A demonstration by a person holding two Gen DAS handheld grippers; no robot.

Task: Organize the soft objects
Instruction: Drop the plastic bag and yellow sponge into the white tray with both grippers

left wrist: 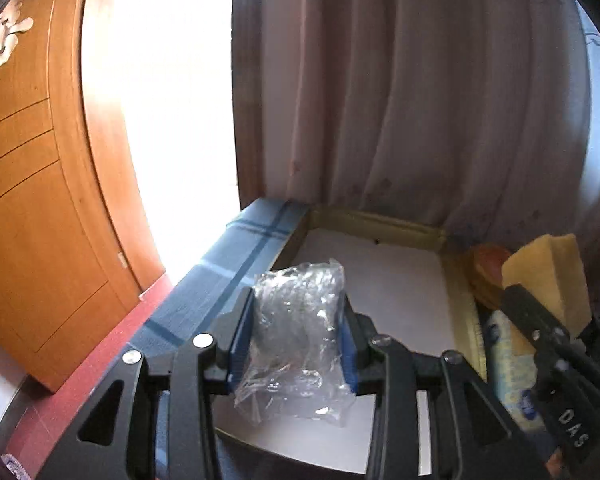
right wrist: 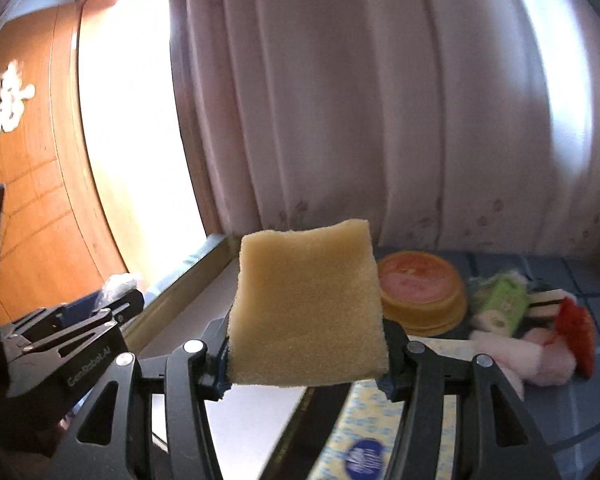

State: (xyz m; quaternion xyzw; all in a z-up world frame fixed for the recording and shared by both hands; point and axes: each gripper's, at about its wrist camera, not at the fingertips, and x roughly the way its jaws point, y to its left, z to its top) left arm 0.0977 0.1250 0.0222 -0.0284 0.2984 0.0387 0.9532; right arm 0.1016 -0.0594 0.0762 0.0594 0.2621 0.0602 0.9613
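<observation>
My left gripper is shut on a crumpled clear plastic bag, held above a shallow white tray with a gold rim. My right gripper is shut on a yellow sponge, held up over the right edge of that tray. In the left wrist view the sponge and the right gripper show at the far right. The left gripper with its bag appears at the lower left of the right wrist view.
A round orange-lidded tub, a green packet, pink and red fluffy items and a tissue pack lie on the blue checked cloth. Pink curtains hang behind; a wooden door stands left.
</observation>
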